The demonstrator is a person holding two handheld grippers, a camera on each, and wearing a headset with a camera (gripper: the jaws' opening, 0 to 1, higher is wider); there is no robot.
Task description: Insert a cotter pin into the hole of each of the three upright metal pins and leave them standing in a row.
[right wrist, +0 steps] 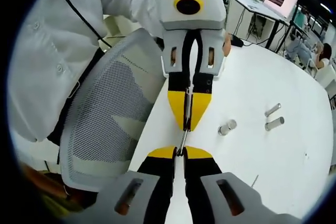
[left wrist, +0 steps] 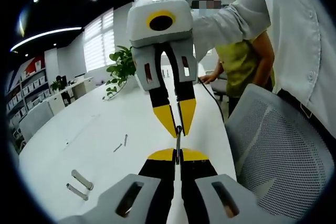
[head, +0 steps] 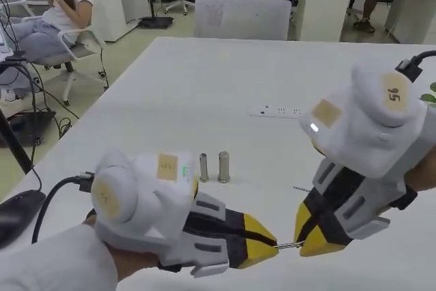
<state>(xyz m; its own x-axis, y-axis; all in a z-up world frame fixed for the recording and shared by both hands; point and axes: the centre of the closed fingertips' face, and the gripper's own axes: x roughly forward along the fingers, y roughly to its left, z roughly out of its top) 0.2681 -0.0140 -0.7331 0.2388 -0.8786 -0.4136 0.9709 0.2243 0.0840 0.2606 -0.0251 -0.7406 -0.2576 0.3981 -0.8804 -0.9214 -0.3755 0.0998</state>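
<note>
A thin cotter pin (head: 287,244) spans the small gap between my two grippers near the table's front edge. My left gripper (head: 267,249) (left wrist: 178,154) is shut on one end. My right gripper (head: 306,243) (right wrist: 181,153) is shut on the other end, tip to tip with the left. The same cotter pin (right wrist: 182,139) (left wrist: 178,139) runs between the yellow fingertips in both gripper views. Two upright metal pins (head: 204,167) (head: 223,166) stand side by side behind the left gripper. The right gripper view shows three metal pins (right wrist: 227,127) (right wrist: 273,109) (right wrist: 274,124) on the table.
A loose cotter pin (head: 302,188) lies on the white table (head: 170,100) near the right gripper, and others (left wrist: 118,148) lie further off. A white power strip (head: 276,111) sits mid-table. A grey mesh chair (right wrist: 107,114) stands at the table's near edge. A person sits far left.
</note>
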